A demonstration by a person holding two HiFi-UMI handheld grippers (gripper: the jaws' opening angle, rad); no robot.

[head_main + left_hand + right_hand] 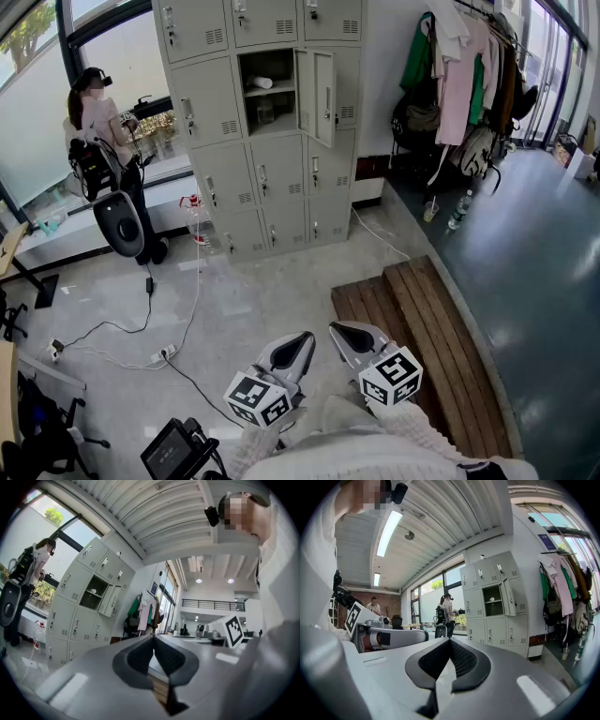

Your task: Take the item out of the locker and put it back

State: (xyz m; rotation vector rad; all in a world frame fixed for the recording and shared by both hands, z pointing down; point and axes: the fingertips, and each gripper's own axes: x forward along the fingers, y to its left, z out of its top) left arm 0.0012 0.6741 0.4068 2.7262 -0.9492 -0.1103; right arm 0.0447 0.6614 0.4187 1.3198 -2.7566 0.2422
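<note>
The locker [251,112] you need is the one compartment with its door [323,94] swung open, straight ahead of you across the floor [234,300] and well apart from both grippers. The item [262,82] is the small white thing on its upper shelf [272,92]. It seems to lie crosswise, long axis running side to side along the shelf, though it is too small to be sure.

Your left gripper [304,336] and right gripper [336,328] sit side by side close to your body, tips near each other, both pointing about level toward the lockers. The jaws of each are closed tip to tip with nothing between them.

The opening lies a little to your left and the door hangs on its right edge, so the left gripper probably has the straighter line in. You need to walk closer and part the jaws before reaching.
</note>
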